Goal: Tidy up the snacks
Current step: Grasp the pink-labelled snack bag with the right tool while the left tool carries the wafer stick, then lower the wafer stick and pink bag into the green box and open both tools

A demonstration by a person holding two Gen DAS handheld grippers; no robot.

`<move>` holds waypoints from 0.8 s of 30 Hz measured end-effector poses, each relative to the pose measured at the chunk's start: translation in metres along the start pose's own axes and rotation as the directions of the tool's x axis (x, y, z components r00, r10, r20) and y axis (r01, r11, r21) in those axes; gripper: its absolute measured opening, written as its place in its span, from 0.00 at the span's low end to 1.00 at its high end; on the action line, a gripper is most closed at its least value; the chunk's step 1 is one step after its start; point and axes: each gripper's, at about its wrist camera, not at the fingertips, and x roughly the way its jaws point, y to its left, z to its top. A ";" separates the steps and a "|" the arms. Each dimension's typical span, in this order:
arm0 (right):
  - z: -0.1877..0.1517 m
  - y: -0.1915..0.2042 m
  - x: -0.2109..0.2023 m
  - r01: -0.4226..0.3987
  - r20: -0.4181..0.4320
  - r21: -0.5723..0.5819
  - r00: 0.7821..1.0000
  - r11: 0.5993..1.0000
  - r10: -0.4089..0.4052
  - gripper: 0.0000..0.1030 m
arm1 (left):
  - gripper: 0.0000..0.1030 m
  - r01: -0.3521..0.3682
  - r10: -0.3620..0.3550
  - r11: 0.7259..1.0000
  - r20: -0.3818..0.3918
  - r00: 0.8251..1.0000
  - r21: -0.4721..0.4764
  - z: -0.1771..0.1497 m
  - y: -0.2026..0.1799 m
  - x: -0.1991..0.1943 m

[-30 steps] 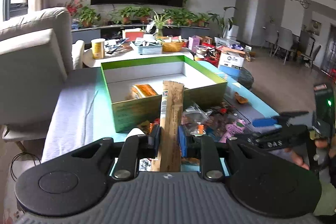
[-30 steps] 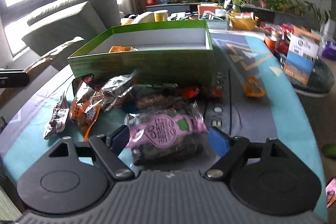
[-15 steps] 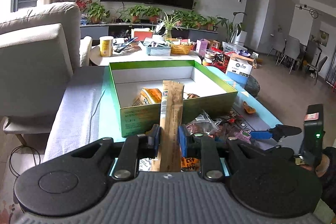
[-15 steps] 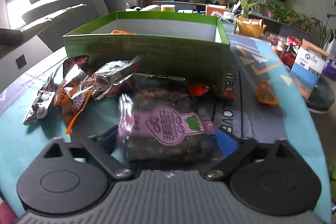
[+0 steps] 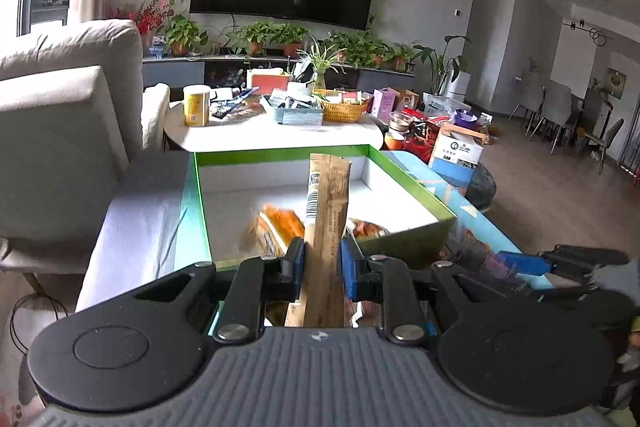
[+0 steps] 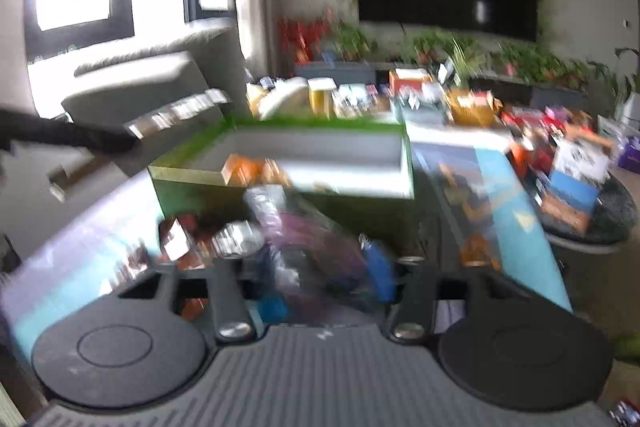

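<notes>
The left gripper (image 5: 322,264) clamps a brown stick sachet (image 5: 326,227) upright near the green box (image 5: 408,251), probably to drop it in, while the right gripper (image 6: 320,279), blurred, seems clamped on a purple-labelled snack bag (image 6: 308,247).

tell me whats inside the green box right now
Inside the green box, an orange snack packet and a reddish packet lie on its white floor. The held brown stick pack hides whatever lies between them.

Both wrist views face the green box (image 5: 304,151)

box (image 5: 408,183): green rim, white inside | stick pack (image 5: 326,227): tan, barcode | packet (image 5: 280,227): orange
</notes>
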 end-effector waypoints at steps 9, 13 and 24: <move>0.050 -0.014 0.029 -0.007 0.050 0.057 0.999 0.998 0.004 0.48 | 0.18 -0.025 0.025 0.999 0.007 1.000 -0.024 0.031 0.003 0.038; 0.030 -0.017 0.018 0.021 0.027 0.007 0.999 1.000 -0.021 0.50 | 0.19 -0.012 0.012 1.000 0.005 1.000 -0.023 0.025 0.003 0.036; -0.037 -0.028 0.022 -0.020 -0.097 -0.283 0.995 0.959 -0.008 0.66 | 0.19 -0.005 0.003 0.999 -0.039 0.999 -0.034 0.018 0.004 0.047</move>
